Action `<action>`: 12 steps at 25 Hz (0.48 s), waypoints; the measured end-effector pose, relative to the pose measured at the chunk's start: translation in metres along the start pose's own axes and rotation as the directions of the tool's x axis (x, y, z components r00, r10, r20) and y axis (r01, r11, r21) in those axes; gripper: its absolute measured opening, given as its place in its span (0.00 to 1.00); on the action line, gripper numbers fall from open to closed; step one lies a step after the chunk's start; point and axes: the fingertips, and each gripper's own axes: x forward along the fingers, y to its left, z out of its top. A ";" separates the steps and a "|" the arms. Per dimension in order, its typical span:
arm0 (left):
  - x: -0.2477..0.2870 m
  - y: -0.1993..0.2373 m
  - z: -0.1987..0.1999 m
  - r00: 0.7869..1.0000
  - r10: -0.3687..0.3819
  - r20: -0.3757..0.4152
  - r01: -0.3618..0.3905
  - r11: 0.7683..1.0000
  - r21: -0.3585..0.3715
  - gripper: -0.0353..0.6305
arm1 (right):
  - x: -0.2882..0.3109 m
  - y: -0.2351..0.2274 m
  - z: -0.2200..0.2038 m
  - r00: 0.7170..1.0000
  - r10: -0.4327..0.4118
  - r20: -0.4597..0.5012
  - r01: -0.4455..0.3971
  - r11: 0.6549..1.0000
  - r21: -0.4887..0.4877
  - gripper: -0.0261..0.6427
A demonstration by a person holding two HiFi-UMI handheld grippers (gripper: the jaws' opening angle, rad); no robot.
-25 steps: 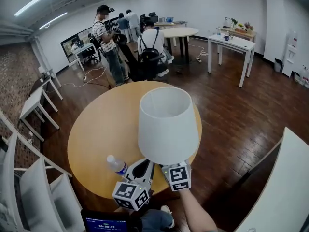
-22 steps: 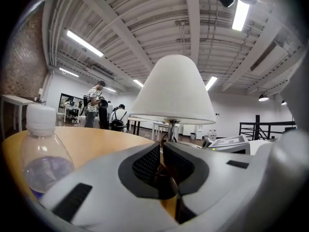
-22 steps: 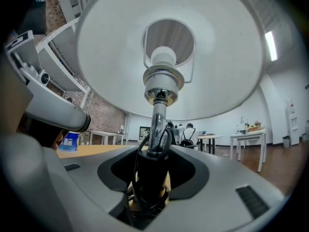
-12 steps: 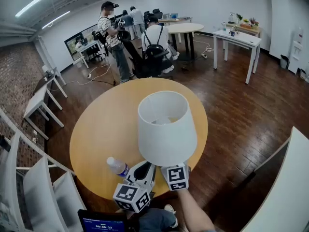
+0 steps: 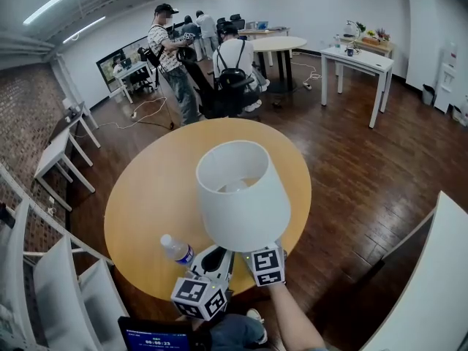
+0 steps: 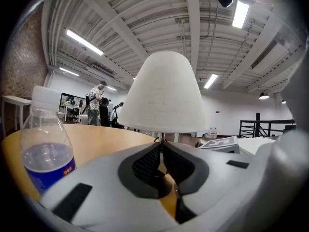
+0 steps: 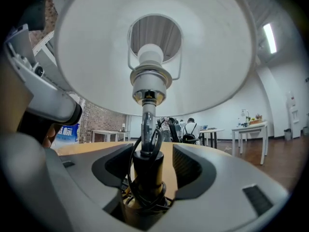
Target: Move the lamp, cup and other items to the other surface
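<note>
Lamp [image 5: 241, 196] stands at the round worktop's [image 5: 146, 196] near edge, beside a bottle [image 5: 175, 249]. Right tongs [image 7: 150, 166] have just been opening and stand apart around its cord-wrapped stem [image 7: 147, 129]. Left tongs [image 6: 162, 153] are closed and empty. Judged top-heavy, with a light, dentable shade: take hold low on the rigid stem

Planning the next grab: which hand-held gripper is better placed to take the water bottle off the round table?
Left. The left hand-held gripper sits just beside the water bottle, jaws together and empty. The right hand-held gripper has just been opening, with the lamp stem between its jaws.
</note>
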 end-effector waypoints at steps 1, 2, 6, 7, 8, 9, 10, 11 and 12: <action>-0.001 0.001 -0.001 1.000 0.002 -0.003 -0.002 1.000 -0.001 0.09 | -0.002 0.000 -0.001 1.000 0.000 -0.002 0.000 1.000 0.003 0.43; -0.001 0.001 -0.001 1.000 0.005 -0.008 -0.005 1.000 -0.001 0.09 | -0.003 0.000 -0.001 1.000 0.001 -0.003 -0.001 1.000 0.001 0.44; -0.003 -0.001 -0.002 1.000 0.007 -0.023 -0.007 1.000 0.006 0.09 | -0.011 0.003 -0.004 1.000 0.005 -0.010 -0.005 1.000 -0.008 0.44; -0.003 -0.003 -0.003 1.000 0.006 -0.023 -0.005 1.000 0.008 0.09 | -0.014 0.003 -0.006 1.000 0.007 -0.013 -0.007 1.000 -0.009 0.44; -0.004 -0.004 -0.003 1.000 0.005 -0.024 -0.005 1.000 0.009 0.09 | -0.018 0.004 -0.007 1.000 0.009 -0.015 -0.009 1.000 -0.010 0.44; -0.004 -0.005 -0.003 1.000 0.006 -0.025 -0.006 1.000 0.010 0.09 | -0.022 0.005 -0.008 1.000 0.011 -0.016 -0.011 1.000 -0.011 0.44; -0.006 -0.005 -0.003 1.000 0.007 -0.026 -0.007 1.000 0.011 0.09 | -0.025 0.006 -0.009 1.000 0.011 -0.015 -0.011 1.000 -0.012 0.44; -0.007 -0.005 -0.004 1.000 0.008 -0.028 -0.008 1.000 0.011 0.09 | -0.028 0.007 -0.009 1.000 0.010 -0.014 -0.010 1.000 -0.013 0.44; -0.007 -0.005 -0.005 0.999 0.008 -0.031 -0.008 1.000 0.011 0.09 | -0.031 0.008 -0.009 1.000 0.007 -0.014 -0.007 1.000 -0.015 0.43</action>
